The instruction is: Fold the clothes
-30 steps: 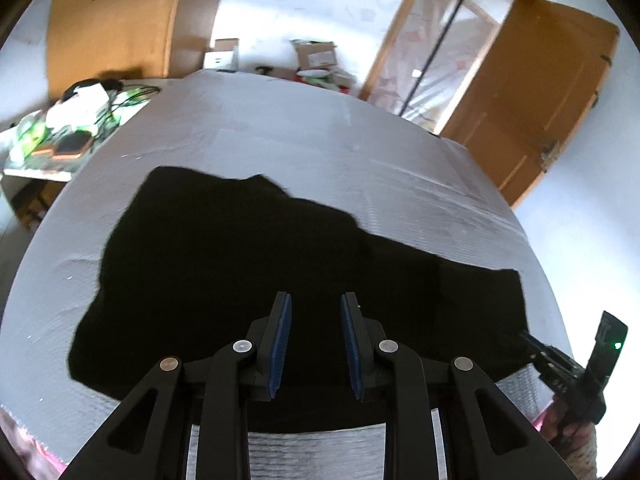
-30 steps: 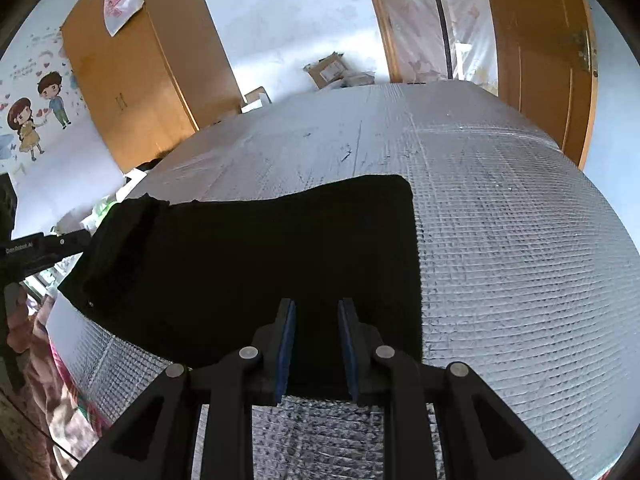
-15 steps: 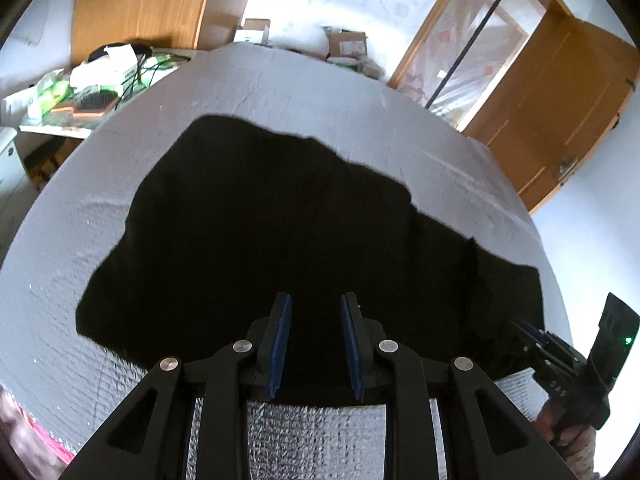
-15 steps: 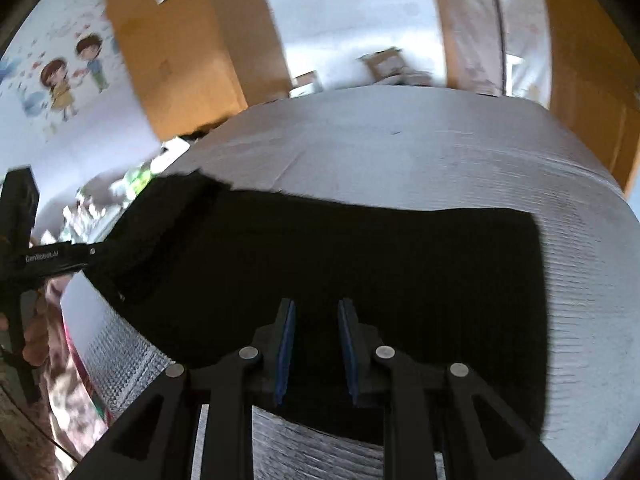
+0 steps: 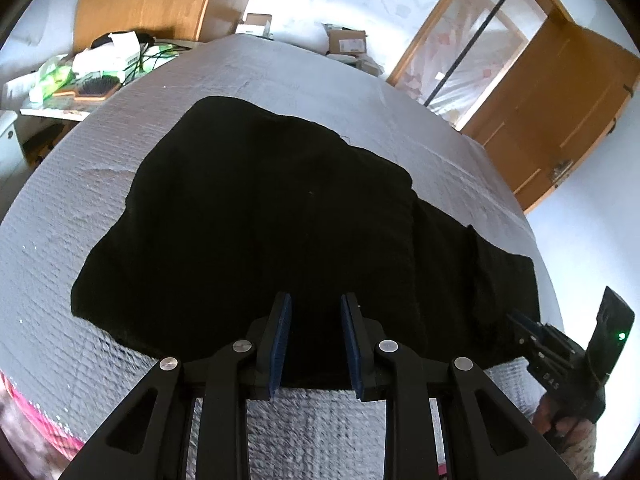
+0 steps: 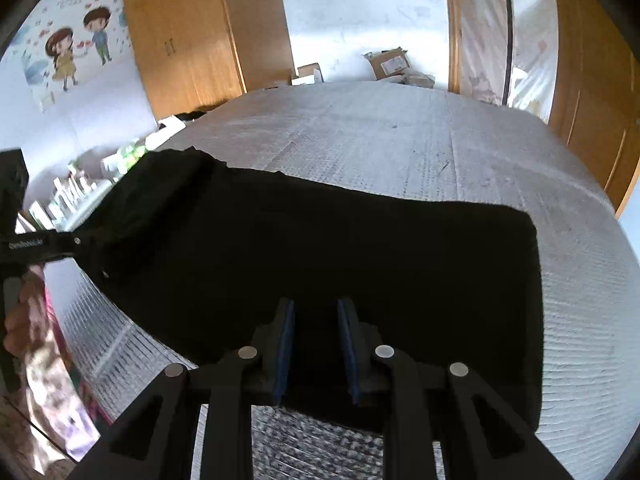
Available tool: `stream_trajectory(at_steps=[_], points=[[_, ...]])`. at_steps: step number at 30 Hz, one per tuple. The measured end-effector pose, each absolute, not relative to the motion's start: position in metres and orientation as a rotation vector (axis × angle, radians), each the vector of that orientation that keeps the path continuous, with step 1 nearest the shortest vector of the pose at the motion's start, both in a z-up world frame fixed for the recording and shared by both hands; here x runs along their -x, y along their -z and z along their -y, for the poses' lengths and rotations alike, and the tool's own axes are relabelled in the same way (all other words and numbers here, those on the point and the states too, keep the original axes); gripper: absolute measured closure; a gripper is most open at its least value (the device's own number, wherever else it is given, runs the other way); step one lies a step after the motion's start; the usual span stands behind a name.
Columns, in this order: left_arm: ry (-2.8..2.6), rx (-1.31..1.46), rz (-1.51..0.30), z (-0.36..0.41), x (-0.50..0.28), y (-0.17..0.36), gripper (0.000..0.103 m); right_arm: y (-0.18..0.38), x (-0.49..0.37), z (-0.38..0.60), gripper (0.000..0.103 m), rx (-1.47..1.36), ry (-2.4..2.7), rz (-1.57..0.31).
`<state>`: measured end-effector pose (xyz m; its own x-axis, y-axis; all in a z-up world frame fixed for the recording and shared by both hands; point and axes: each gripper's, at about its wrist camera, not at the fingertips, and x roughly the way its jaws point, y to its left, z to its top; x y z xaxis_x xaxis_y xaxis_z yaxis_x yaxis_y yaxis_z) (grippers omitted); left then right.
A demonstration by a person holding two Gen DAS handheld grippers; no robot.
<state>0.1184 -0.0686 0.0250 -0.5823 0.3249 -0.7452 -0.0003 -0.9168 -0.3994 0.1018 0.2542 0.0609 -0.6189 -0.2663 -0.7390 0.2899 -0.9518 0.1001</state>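
A black garment (image 5: 280, 216) lies spread flat on a silver quilted table (image 5: 120, 152); it also shows in the right wrist view (image 6: 360, 256). My left gripper (image 5: 316, 308) is open and empty, hovering over the garment's near edge. My right gripper (image 6: 316, 312) is open and empty over the near edge at the garment's other end. The right gripper also shows at the lower right of the left wrist view (image 5: 560, 356), and the left gripper's body at the left edge of the right wrist view (image 6: 36, 248).
A cluttered side desk (image 5: 80, 80) stands left of the table. Cardboard boxes (image 5: 344, 42) sit beyond the far edge. Wooden wardrobes (image 6: 192, 40) and a wooden door (image 5: 560, 112) line the walls. Bare silver surface (image 6: 400, 132) stretches beyond the garment.
Both grippers have shifted over the garment's near edge: the left view tilted down toward the cloth and the right view swung left. Both stayed open. The garment has not moved.
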Motion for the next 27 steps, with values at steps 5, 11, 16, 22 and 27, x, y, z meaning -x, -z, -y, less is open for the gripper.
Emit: stream_trajectory(at_steps=[5,11,16,22,27], points=[[-2.562,1.317,0.576,0.067,-0.125,-0.024,0.077,-0.06,-0.1,-0.261,0.081,-1.179,2.586,-0.05],[-2.54,1.316,0.606,0.069,-0.131,-0.022,0.077,-0.062,-0.101,-0.26,0.081,-1.187,2.603,-0.124],[-2.524,1.293,0.682,0.082,-0.133,-0.023,0.077,-0.077,-0.104,-0.244,0.08,-1.131,2.677,-0.137],[-2.582,1.238,0.68,0.096,-0.14,-0.034,0.077,-0.063,-0.098,-0.225,0.08,-1.127,2.596,-0.125],[-2.617,1.236,0.716,0.115,-0.141,-0.035,0.077,-0.063,-0.098,-0.227,0.08,-1.144,2.591,-0.113]])
